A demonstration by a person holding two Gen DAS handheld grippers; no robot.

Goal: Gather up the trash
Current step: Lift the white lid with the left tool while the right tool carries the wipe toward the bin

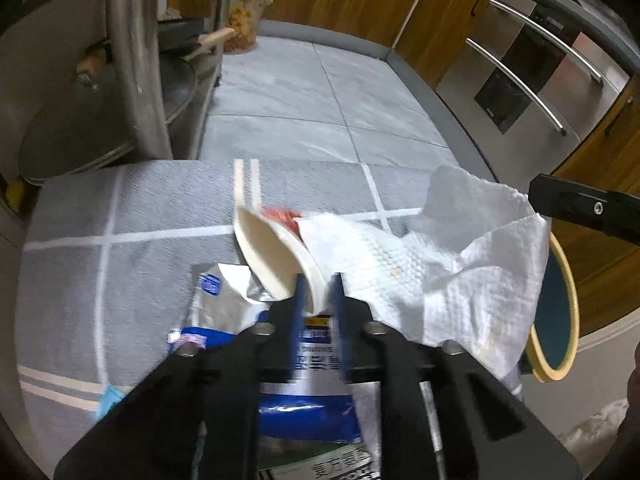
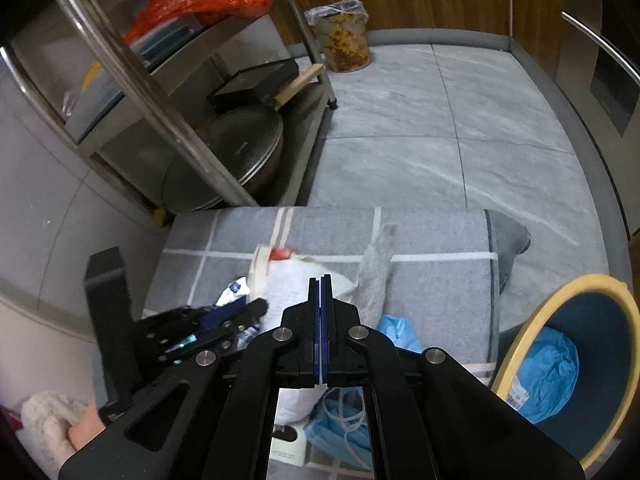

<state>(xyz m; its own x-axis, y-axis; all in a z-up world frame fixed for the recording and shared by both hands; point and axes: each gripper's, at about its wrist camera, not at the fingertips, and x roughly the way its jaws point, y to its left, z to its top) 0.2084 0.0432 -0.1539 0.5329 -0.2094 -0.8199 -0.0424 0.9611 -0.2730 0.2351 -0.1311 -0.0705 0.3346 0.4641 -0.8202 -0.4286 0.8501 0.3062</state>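
The left gripper [image 1: 318, 280] is pinching the rim of a white paper cup [image 1: 276, 256] between its blue pads, jaws nearly together, over the grey checked mat [image 1: 120, 220]. The cup is tilting, with something red [image 1: 280, 214] showing at its far edge and a blue-and-silver wrapper [image 1: 224, 300] lying beneath it. A crumpled white paper towel [image 1: 460, 264] is spreading just right of the cup, touching it. The right gripper [image 2: 322, 280] is hovering above the same mat with its jaws pressed fully together; whether anything thin is caught between them I cannot tell. A blue bin with a yellow rim [image 2: 520, 332] is standing at the right, holding blue trash [image 2: 548, 372]
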